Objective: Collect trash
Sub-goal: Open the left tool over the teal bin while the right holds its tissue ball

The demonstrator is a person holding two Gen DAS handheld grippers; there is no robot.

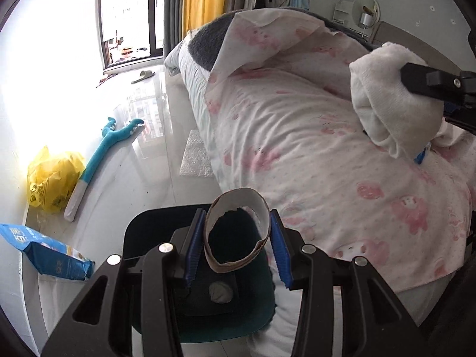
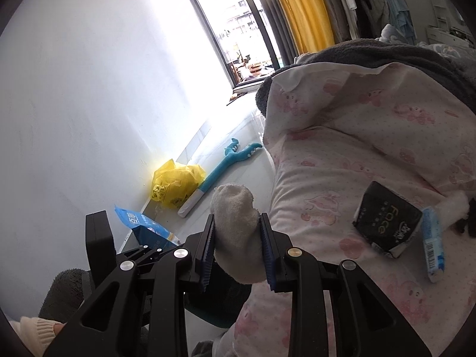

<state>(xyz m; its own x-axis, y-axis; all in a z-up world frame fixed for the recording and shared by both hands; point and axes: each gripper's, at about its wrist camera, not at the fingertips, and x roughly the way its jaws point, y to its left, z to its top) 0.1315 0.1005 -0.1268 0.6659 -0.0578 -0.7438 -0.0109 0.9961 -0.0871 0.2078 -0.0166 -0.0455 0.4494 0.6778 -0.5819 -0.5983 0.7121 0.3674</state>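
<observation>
My left gripper [image 1: 236,238] is shut on a cardboard paper-roll core [image 1: 238,232], a torn brown ring with a white inside. It hangs over a dark bin [image 1: 148,232] standing on the floor beside the bed, with a crumpled grey wad at the bin's bottom. My right gripper [image 2: 238,238] is shut on a wadded off-white sock or cloth [image 2: 236,229]; the same bundle [image 1: 383,98] shows at the right of the left wrist view, above the pink-printed quilt [image 1: 297,136]. On the quilt lie a black tissue pack [image 2: 386,220] and a blue-white wrapper [image 2: 433,247].
On the floor along the white wall lie a yellow plastic bag [image 1: 53,178], a teal plush toy [image 1: 110,145] and a blue packet [image 1: 47,253]. A bubble-wrap sheet [image 1: 195,154] lies by the bed. A person's cream sleeve [image 2: 32,330] shows low left. Window and curtains stand beyond.
</observation>
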